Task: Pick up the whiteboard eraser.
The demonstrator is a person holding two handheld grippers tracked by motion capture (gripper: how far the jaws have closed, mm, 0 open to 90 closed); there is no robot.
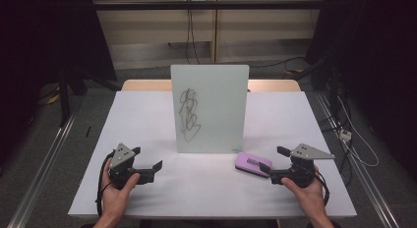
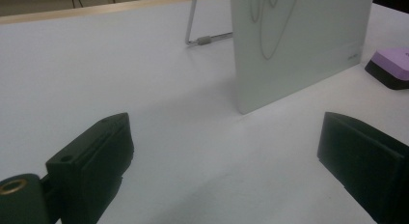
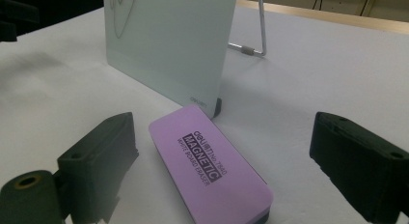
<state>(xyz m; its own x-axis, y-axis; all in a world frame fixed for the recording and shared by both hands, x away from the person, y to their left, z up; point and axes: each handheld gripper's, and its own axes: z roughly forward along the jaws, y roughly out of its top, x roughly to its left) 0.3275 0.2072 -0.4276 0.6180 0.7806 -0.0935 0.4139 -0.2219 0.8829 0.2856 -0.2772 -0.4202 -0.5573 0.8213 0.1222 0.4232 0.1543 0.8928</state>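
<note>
Right gripper view looks along the right hand-held gripper [image 3: 219, 161], whose two black jaws stand wide apart and released, with the purple eraser [image 3: 212, 163] lying flat on the bench [image 3: 337, 74] between them, nearer the left-hand jaw of that view and not touched by either as far as can be seen. Its printed face is up and one short end points toward the lower corner of the whiteboard [image 3: 169, 40], close to it but apart. From above, the same right hand-held gripper [image 1: 270, 159] sits just to the right of the eraser [image 1: 253, 163], jaws open toward it, the person's hand behind it. The left hand-held gripper [image 1: 147, 161] rests well apart on the other side of the bench [image 1: 147, 110], also released and holding nothing; its own view shows open jaws over bare surface, with the board's lower edge ahead and the eraser [image 2: 391, 67] far off. The whiteboard [image 1: 210, 107] stands upright on its wire stand in the middle, and the black scribble [image 1: 188, 115] on it is whole. By my reading the wiping work has barely begun: the eraser is not yet gripped, no stroke is rubbed out, and closing, lifting and wiping all remain.
</note>
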